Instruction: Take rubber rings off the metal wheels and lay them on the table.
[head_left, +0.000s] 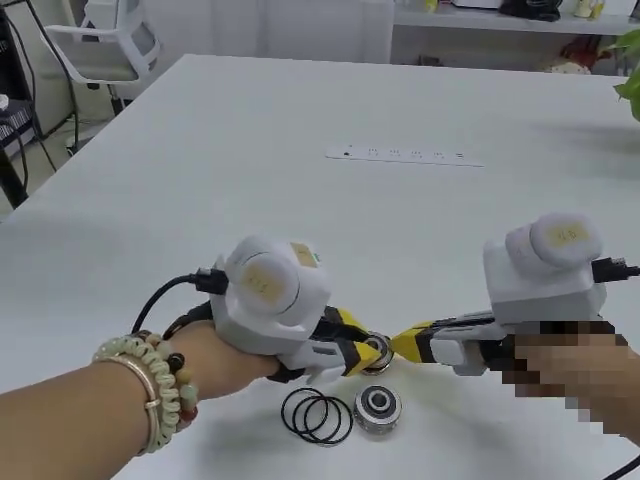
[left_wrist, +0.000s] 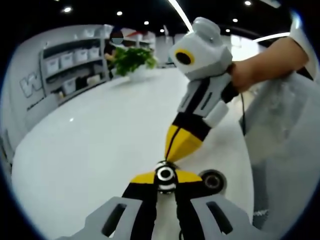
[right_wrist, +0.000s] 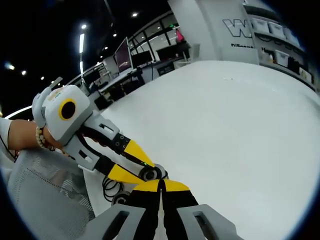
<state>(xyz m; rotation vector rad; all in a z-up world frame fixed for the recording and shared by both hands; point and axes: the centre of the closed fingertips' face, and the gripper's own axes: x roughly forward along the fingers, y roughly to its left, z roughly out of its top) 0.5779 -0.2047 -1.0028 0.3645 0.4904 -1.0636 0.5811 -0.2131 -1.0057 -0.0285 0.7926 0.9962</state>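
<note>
The metal wheel (left_wrist: 166, 175) you are working on is off the table, clamped between the yellow tips of your left gripper (head_left: 365, 350), just in front of you. In the left gripper view its round face with the dark centre looks straight back at the camera, one tip on each side of it.

Your right gripper (head_left: 406, 345) comes in from the opposite side, its jaws pressed together into one yellow point. That point touches the rim of the metal wheel. Whether a ring is pinched between those closed tips cannot be told from any view.

On the table (head_left: 250, 150) just below the two grippers lies a second wheel (head_left: 378, 408), flat on its side with its dark hub facing up. Touching its left edge is a small pile of black rubber rings (head_left: 318, 415), about three thin loops overlapping one another, lying flat on the white surface.

Your left hand (head_left: 215, 365) wraps the left gripper's handle, and beaded bracelets (head_left: 150, 385) sit on that wrist. A black cable runs from the back of the gripper body.

Farther out, a white power strip (head_left: 405, 155) lies across the middle of the table, well apart from the work. A grey office chair (head_left: 105, 45) stands beyond the table's far left corner. In the left gripper view a green plant (left_wrist: 131, 59) sits at the far end of the table, with shelves (left_wrist: 65, 70) of storage boxes on the wall behind it.
</note>
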